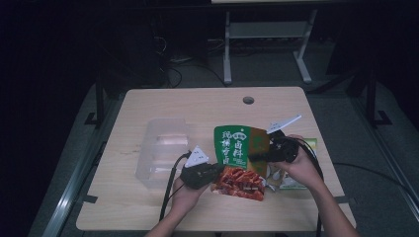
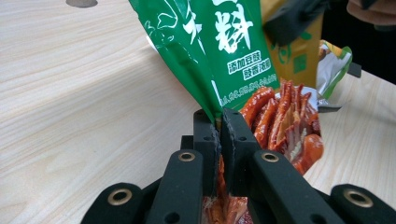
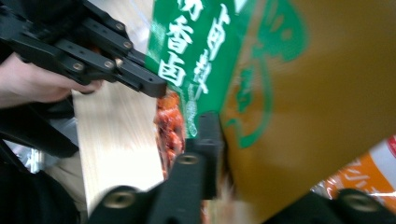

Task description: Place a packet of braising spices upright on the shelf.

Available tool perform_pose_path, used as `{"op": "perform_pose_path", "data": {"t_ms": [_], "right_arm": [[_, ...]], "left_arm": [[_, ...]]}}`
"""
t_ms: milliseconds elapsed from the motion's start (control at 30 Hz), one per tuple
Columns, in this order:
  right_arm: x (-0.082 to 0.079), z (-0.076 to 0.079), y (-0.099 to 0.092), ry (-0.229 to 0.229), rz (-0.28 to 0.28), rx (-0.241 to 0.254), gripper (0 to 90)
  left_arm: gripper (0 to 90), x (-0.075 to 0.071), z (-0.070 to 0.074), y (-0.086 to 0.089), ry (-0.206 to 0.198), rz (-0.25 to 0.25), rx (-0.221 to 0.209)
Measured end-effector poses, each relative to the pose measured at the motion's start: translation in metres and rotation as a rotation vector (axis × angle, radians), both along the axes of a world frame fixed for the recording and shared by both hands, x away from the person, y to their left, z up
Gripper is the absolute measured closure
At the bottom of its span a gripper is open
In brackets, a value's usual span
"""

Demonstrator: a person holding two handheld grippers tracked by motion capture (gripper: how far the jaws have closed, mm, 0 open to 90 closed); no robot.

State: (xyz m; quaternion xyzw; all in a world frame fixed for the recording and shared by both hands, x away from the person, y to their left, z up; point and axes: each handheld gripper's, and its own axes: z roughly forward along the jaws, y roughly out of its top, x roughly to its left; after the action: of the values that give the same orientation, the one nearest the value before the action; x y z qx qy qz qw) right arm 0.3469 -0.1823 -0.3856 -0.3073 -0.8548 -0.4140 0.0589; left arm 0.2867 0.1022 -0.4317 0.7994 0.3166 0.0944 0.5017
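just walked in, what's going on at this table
A person holds a green snack packet between two handheld grippers. The left gripper is shut on its lower edge, the right gripper on its side. A clear plastic box sits on the table to the left, another packet beneath the right hand.

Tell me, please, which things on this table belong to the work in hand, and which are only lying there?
In use:
- green snack packet, held up above the table
- left gripper, shut on the packet's lower edge
- right gripper, shut on its right side

Lying about:
- clear plastic box, left of the packet
- other packets under the right hand
- table
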Motion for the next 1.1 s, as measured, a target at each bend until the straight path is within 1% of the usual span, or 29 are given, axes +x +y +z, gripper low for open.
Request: {"op": "perform_pose_path", "data": {"t_ms": [33, 67, 100, 133, 167, 200, 233, 267, 300, 333, 367, 433, 533, 600, 667, 700, 733, 767, 800, 833, 933, 967, 1100], "right_arm": [[0.0, 0.001, 0.001, 0.0, 0.004, -0.001, 88.7], [-0.002, 0.002, 0.001, 0.001, 0.005, -0.001, 89.0], [-0.003, 0.004, 0.001, -0.006, 0.008, -0.002, 89.2], [-0.005, 0.006, 0.001, -0.013, 0.009, 0.003, 89.3], [-0.006, 0.008, 0.0, -0.017, 0.011, 0.024, 89.4], [-0.008, 0.011, -0.002, -0.024, 0.009, 0.045, 89.4], [-0.011, 0.014, -0.003, -0.035, 0.007, 0.06, 89.5], [-0.013, 0.018, -0.003, -0.046, 0.01, 0.065, 89.5], [-0.016, 0.021, -0.002, -0.059, 0.013, 0.06, 89.5], [-0.018, 0.024, 0.0, -0.07, 0.018, 0.054, 89.5], [-0.02, 0.027, 0.002, -0.076, 0.022, 0.05, 89.5], [-0.023, 0.033, 0.005, -0.096, 0.029, 0.043, 89.6], [-0.026, 0.043, 0.009, -0.123, 0.038, 0.044, 89.6], [-0.027, 0.049, 0.01, -0.141, 0.046, 0.045, 89.6], [-0.027, 0.054, 0.011, -0.15, 0.047, 0.046, 89.6], [-0.027, 0.057, 0.01, -0.156, 0.048, 0.049, 89.6], [-0.026, 0.059, 0.009, -0.158, 0.04, 0.059, 89.6], [-0.026, 0.061, 0.007, -0.159, 0.035, 0.068, 89.6], [-0.024, 0.064, 0.006, -0.164, 0.024, 0.073, 89.6], [-0.023, 0.066, 0.005, -0.167, 0.02, 0.074, 89.6], [-0.018, 0.072, 0.004, -0.169, 0.007, 0.087, 89.6], [-0.015, 0.075, 0.005, -0.178, 0.001, 0.088, 89.6], [-0.002, 0.083, 0.013, -0.195, -0.014, 0.079, 89.6]], "left_arm": [[84.3, 0.0, 0.0, 0.001, -0.001, -0.002, -0.002], [83.0, -0.001, 0.001, 0.002, 0.007, 0.002, -0.009], [81.3, -0.002, 0.001, 0.003, 0.007, 0.002, -0.011], [78.4, -0.004, 0.003, 0.004, 0.001, 0.004, -0.004], [74.3, -0.006, 0.004, 0.004, -0.014, 0.01, 0.002], [70.2, -0.01, 0.005, 0.004, -0.022, 0.002, 0.021], [66.4, -0.014, 0.007, 0.003, -0.044, 0.004, 0.043], [63.3, -0.017, 0.008, 0.002, -0.057, 0.002, 0.058], [61.8, -0.02, 0.01, 0.003, -0.065, -0.006, 0.066], [60.7, -0.022, 0.011, 0.002, -0.072, -0.005, 0.062], [59.2, -0.024, 0.012, 0.003, -0.081, -0.009, 0.077], [56.0, -0.027, 0.013, 0.004, -0.087, -0.005, 0.075], [52.9, -0.03, 0.015, 0.01, -0.084, 0.005, 0.048], [52.2, -0.032, 0.017, 0.013, -0.09, 0.007, 0.038], [50.1, -0.033, 0.017, 0.015, -0.09, 0.012, 0.04], [48.3, -0.033, 0.017, 0.016, -0.088, 0.014, 0.049], [47.0, -0.033, 0.016, 0.018, -0.095, 0.017, 0.055], [46.4, -0.032, 0.014, 0.019, -0.087, 0.018, 0.047], [47.2, -0.032, 0.014, 0.02, -0.076, 0.009, 0.044], [47.4, -0.033, 0.012, 0.02, -0.068, 0.015, 0.032], [46.7, -0.034, 0.011, 0.02, -0.068, 0.005, 0.046], [46.6, -0.035, 0.01, 0.019, -0.062, 0.002, 0.036], [46.3, -0.038, 0.01, 0.02, -0.067, -0.025, 0.047]]}}
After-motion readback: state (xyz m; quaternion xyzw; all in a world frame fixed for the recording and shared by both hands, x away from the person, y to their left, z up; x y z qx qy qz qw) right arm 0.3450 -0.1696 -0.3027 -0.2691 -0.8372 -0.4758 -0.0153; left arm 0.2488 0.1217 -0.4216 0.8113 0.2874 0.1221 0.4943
